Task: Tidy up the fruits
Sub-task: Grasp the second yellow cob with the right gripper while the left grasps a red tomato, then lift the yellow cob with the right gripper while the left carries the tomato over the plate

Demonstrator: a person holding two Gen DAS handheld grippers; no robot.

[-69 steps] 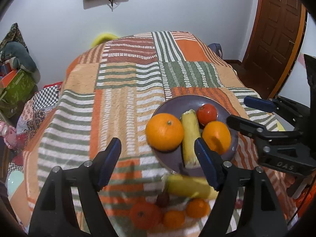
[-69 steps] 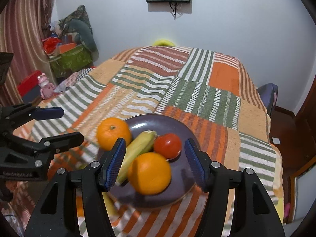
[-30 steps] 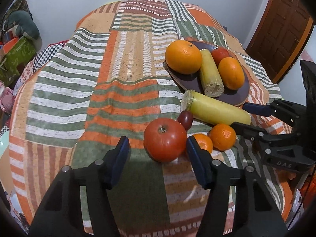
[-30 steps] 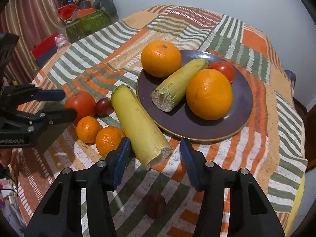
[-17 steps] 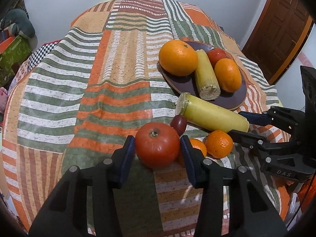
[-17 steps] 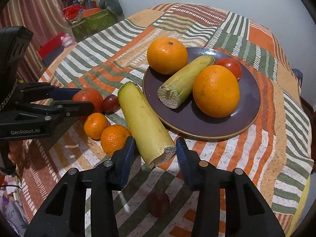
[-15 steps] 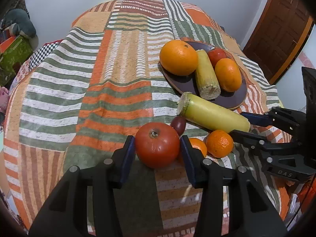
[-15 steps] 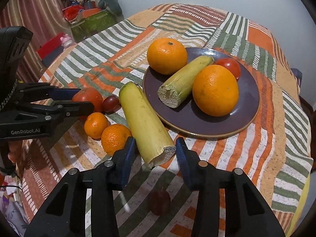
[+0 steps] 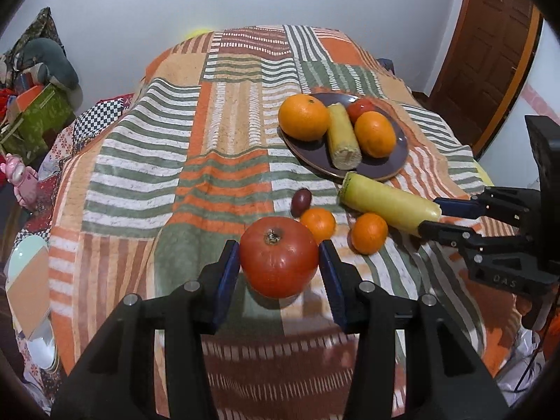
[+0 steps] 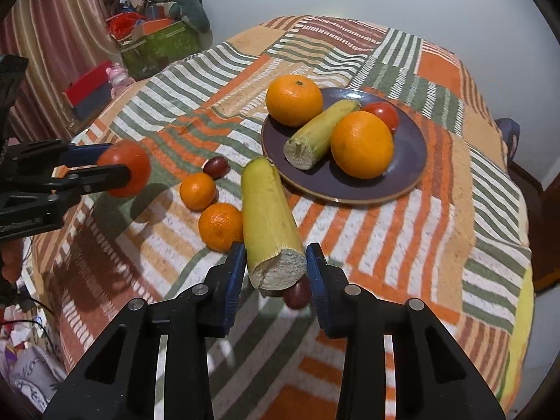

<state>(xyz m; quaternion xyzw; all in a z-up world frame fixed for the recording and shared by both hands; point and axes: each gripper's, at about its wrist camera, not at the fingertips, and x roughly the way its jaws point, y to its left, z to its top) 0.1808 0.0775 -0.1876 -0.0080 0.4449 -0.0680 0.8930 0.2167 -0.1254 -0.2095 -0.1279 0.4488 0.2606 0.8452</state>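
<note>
Both pairs of jaws are loaded: my left gripper point(image 9: 279, 259) has its blue pads pressed against the sides of a big red tomato point(image 9: 279, 256), lifted clear of the striped patchwork cloth point(image 9: 150, 161), and my right gripper point(image 10: 274, 267) is closing on the cut end of a pale yellow corn cob point(image 10: 267, 210), whose far end points at the plate. That dark purple plate point(image 10: 409, 161), far and to the right, holds two oranges point(image 10: 362, 144), a shorter husked corn cob point(image 10: 320, 133) between them, and a small tomato point(image 10: 383, 113) at the back. On the cloth just left of my cob lie two mandarins point(image 10: 219, 225) and a dark red grape point(image 10: 215, 167); another grape point(image 10: 296, 294) sits under my right jaws.
</note>
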